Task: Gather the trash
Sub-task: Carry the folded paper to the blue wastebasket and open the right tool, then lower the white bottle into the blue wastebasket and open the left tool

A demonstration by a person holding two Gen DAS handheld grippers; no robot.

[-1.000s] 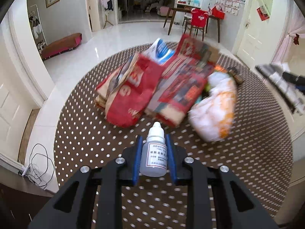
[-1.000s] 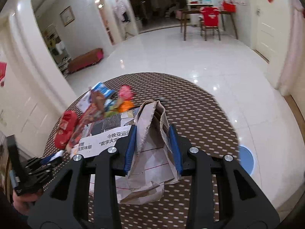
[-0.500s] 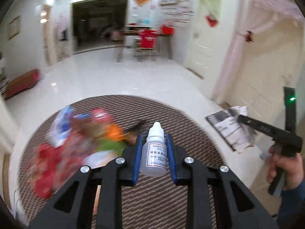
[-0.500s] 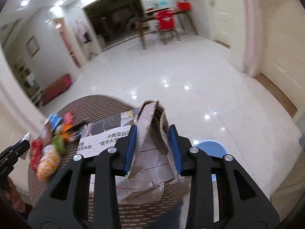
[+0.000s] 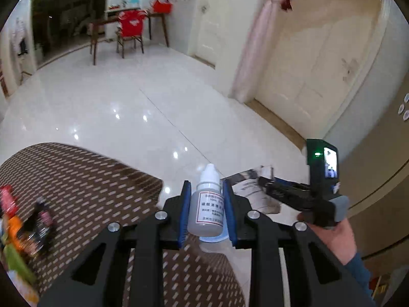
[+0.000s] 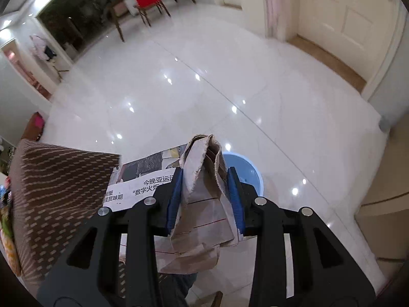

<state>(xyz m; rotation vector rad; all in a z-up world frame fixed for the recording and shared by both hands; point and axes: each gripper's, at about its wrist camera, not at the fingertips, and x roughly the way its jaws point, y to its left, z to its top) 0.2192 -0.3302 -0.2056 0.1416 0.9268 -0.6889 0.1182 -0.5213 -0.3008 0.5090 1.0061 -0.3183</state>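
Observation:
My left gripper point(image 5: 206, 192) is shut on a small white dropper bottle point(image 5: 208, 209), upright between the blue pads, past the edge of the round brown-patterned table point(image 5: 76, 179). My right gripper point(image 6: 204, 179) has a folded brown paper bag point(image 6: 202, 204) and a newspaper sheet point(image 6: 143, 179) between its pads; its jaws are opening, with the paper still touching both. Just beyond it, on the floor, stands a round blue bin point(image 6: 245, 176). The left wrist view shows the right gripper point(image 5: 268, 186) and the hand point(image 5: 332, 235) that holds it at the right.
Colourful wrappers point(image 5: 25, 225) lie blurred on the table's left side. Glossy white floor tiles point(image 6: 204, 89) stretch ahead. A cream door point(image 5: 319, 64) and a pink curtain point(image 5: 253, 51) stand to the right. A wooden table with a red-covered chair point(image 5: 130, 25) is far back.
Both views have swung right, away from the wrapper pile and off the table edge. The right gripper has dropped lower, and the blue bin has come into view beyond it. Both loads stay held.

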